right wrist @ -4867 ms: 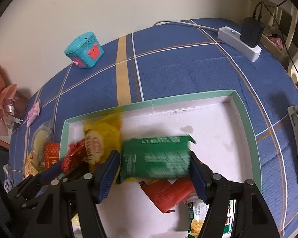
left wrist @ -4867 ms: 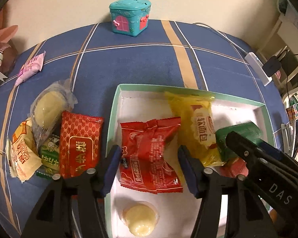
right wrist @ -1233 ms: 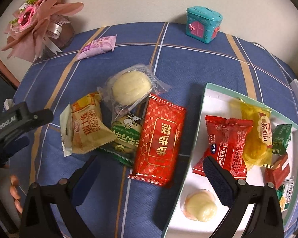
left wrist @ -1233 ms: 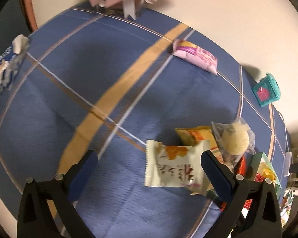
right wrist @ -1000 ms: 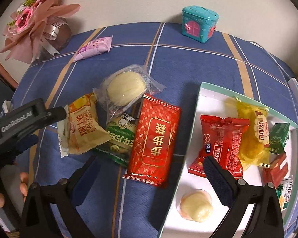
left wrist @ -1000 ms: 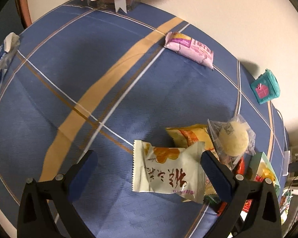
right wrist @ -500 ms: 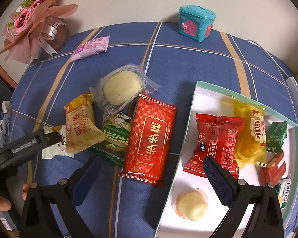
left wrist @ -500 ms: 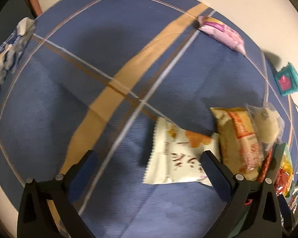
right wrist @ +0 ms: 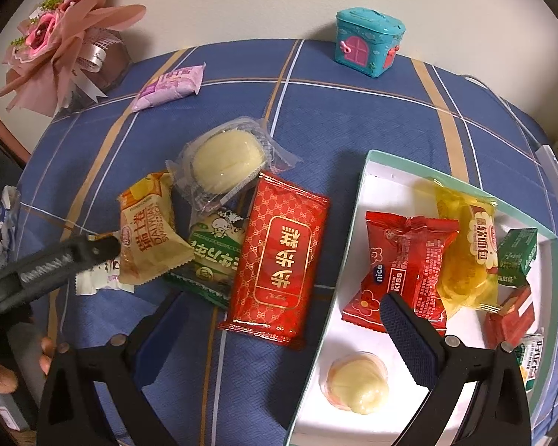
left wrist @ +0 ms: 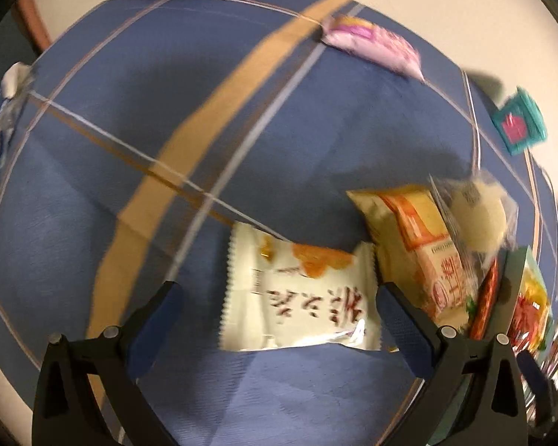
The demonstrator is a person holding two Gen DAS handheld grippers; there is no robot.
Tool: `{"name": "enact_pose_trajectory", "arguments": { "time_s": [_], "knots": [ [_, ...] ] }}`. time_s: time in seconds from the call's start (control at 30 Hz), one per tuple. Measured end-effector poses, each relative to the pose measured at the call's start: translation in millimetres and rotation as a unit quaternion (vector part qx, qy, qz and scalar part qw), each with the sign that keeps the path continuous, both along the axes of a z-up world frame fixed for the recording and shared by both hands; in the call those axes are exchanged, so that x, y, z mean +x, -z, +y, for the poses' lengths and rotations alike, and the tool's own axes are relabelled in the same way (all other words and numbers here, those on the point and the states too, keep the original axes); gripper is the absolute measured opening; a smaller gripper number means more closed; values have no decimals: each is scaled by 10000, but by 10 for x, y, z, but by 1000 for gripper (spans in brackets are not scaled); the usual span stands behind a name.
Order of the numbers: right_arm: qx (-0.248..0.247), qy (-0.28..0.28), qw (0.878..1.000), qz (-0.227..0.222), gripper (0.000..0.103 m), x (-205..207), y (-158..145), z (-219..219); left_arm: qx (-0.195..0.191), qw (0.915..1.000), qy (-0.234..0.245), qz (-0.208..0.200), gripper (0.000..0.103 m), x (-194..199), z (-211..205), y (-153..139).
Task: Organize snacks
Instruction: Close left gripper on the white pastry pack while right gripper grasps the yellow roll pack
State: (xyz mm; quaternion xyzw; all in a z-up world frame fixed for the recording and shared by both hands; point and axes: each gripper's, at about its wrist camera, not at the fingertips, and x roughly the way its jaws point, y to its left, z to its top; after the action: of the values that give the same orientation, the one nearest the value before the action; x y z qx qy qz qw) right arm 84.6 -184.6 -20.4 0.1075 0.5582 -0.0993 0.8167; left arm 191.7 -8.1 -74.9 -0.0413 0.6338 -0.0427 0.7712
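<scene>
the left gripper (left wrist: 277, 310) has its fingers spread wide and holds nothing; the white packet (left wrist: 297, 297) lies flat on the blue cloth (left wrist: 130, 148) between them, nearer the right finger (left wrist: 401, 319), whose pad is just beside the packet's edge, while the left finger stands well apart from it. only this view shows the packet whole; in the right wrist view it is mostly hidden, a white corner (right wrist: 100, 278) under the left gripper's black finger and the orange packet (right wrist: 148, 234).

the right gripper (right wrist: 282, 330) is also wide open and empty, hovering: between its fingers lie the red packet (right wrist: 279, 260) and the tray rim (right wrist: 338, 260). only this view shows the tray's inside: a red snack (right wrist: 401, 271), a yellow one (right wrist: 465, 252), a green box (right wrist: 517, 256), a jelly cup (right wrist: 357, 377). beyond the fingers sit a green packet (right wrist: 212, 256), a wrapped bun (right wrist: 227, 160), a purple packet (right wrist: 171, 87), a teal house box (right wrist: 368, 42).
</scene>
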Motion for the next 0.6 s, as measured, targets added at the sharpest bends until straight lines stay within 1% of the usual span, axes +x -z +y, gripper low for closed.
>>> {"name": "enact_pose_trajectory", "arguments": {
  "time_s": [0.07,0.13,0.2,0.3,0.4,0.53,0.6],
  "knots": [
    [-12,8,10000,-9,103,-4,-2,-7,85,10000,23,40,103,-1,-66,53],
    [-23,7,10000,-12,103,-8,-1,-10,262,9997,-23,1,103,31,-86,65],
    [-39,-13,10000,-9,103,-6,1,-7,288,9995,-147,-30,103,-30,31,37],
    [-52,-46,10000,-41,103,10,-10,9,396,9984,-398,-52,103,-3,148,44],
    [3,-109,9998,-147,103,24,-45,49,389,9975,-587,-41,103,28,287,61],
    [-27,-275,9990,-339,103,71,-114,164,380,9964,-759,-48,103,17,374,53],
    [-1,-397,9984,-408,103,104,-135,234,291,9963,-810,-20,103,11,412,59]
  ]
}}
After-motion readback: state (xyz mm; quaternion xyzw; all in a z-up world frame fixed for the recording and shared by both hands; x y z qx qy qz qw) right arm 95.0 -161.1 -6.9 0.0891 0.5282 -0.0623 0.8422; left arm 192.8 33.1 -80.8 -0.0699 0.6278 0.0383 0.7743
